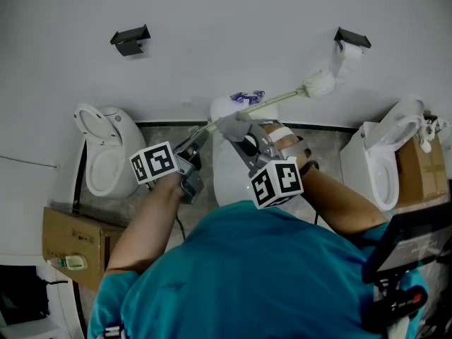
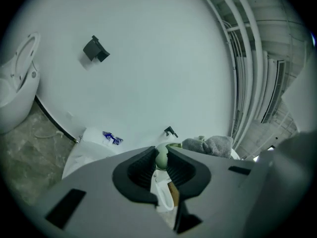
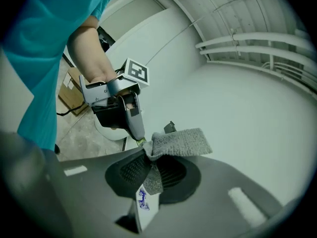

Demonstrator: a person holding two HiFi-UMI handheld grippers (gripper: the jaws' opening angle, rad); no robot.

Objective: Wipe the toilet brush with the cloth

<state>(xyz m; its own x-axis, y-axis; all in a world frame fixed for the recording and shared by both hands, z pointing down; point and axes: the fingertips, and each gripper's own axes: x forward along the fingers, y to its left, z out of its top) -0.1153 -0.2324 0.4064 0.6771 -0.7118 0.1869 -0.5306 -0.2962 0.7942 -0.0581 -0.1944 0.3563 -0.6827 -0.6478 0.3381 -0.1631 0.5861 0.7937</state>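
Up over the toilet (image 1: 226, 182), toilet brush (image 1: 272, 99): light, stiff, slick, I reckon; my left tongs (image 2: 162, 158) clamp its handle.
Cloth (image 3: 181, 142): soft, limp; right tongs (image 3: 149, 156) pinch one fold.

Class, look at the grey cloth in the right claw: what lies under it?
The toilet brush's handle passes under the cloth, emerging toward the white brush head. The stretch beneath the cloth is covered and unseen.
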